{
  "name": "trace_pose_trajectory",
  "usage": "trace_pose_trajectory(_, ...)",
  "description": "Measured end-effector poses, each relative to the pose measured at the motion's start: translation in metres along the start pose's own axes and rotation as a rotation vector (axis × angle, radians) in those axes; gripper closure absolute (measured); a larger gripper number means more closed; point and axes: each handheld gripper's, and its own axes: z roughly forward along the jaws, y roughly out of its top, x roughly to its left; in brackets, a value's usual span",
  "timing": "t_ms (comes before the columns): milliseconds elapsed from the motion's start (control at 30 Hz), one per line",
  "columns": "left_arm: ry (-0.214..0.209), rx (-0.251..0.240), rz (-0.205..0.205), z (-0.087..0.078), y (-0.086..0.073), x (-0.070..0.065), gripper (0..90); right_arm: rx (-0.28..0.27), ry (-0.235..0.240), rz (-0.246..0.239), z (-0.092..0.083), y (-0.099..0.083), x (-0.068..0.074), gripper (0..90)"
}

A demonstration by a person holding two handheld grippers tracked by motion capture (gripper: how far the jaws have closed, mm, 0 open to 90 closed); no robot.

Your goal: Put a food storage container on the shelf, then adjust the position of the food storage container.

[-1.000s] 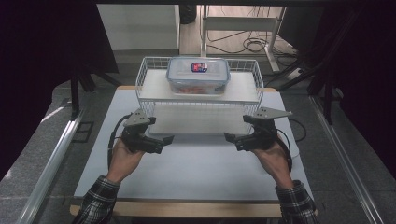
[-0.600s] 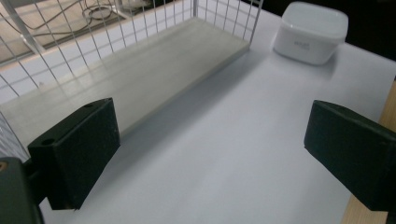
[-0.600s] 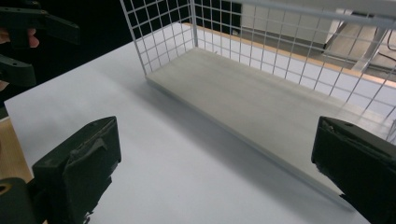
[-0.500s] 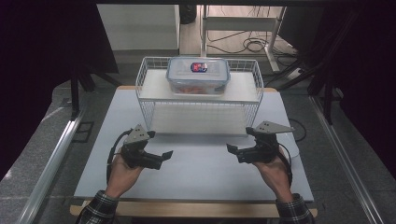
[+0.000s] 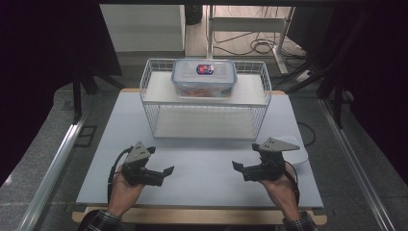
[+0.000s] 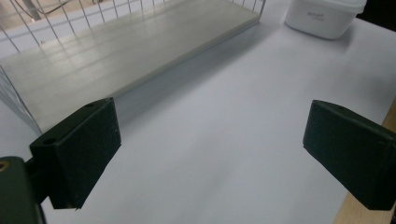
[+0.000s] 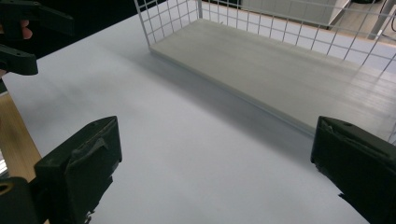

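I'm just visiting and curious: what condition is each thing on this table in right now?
left gripper: open, fingers apart, holding nothing, over the table.
right gripper: open, holding nothing.
clear container: lid on, sitting on the rack's top shelf.
wire rack: upright, lower shelf bare.
white container: upright on the table, beside the rack.

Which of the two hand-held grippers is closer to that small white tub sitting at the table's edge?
Right. The right gripper hovers just beside the white tub, which peeks out behind it. The left gripper is across the table, far from the tub.
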Motion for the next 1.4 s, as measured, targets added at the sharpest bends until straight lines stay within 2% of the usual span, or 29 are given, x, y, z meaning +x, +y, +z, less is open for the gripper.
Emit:
trace_pose_trajectory(167, 0.029, 0.016, 0.005, 0.001, -0.015, -0.002, 3.4, 0.001, 0.006, 0.005, 0.002, -0.011, 0.003, 2.1)
trace_pose_trajectory(300, 0.033, 0.023, 0.002, 0.002, -0.024, -0.002, 3.2, 0.009, 0.018, 0.018, 0.006, -0.021, 0.004, 2.2)
trace_pose_trajectory(433, 0.033, 0.046, 0.005, 0.008, -0.031, -0.002, 2.9, 0.038, 0.006, 0.009, 0.013, -0.033, 0.005, 2.2)
trace_pose_trajectory(633, 0.052, 0.076, 0.025, 0.014, -0.036, -0.003, 2.7, 0.098, 0.024, 0.026, 0.023, -0.047, 0.005, 2.2)
trace_pose_trajectory(833, 0.057, 0.065, 0.027, 0.013, -0.036, -0.001, 2.5, 0.113, 0.005, 0.042, 0.022, -0.048, 0.002, 0.8)
trace_pose_trajectory(1067, 0.063, 0.065, 0.022, 0.013, -0.037, 0.001, 2.5, 0.123, -0.025, 0.064, 0.017, -0.041, -0.002, 0.2)
trace_pose_trajectory(1233, 0.064, 0.069, 0.021, 0.013, -0.038, 0.001, 2.5, 0.095, -0.055, 0.101, 0.005, -0.036, -0.015, 10.3)
trace_pose_trajectory(1400, 0.064, 0.069, 0.017, 0.014, -0.038, 0.002, 2.5, 0.066, -0.105, 0.101, -0.011, -0.032, -0.032, 28.8)
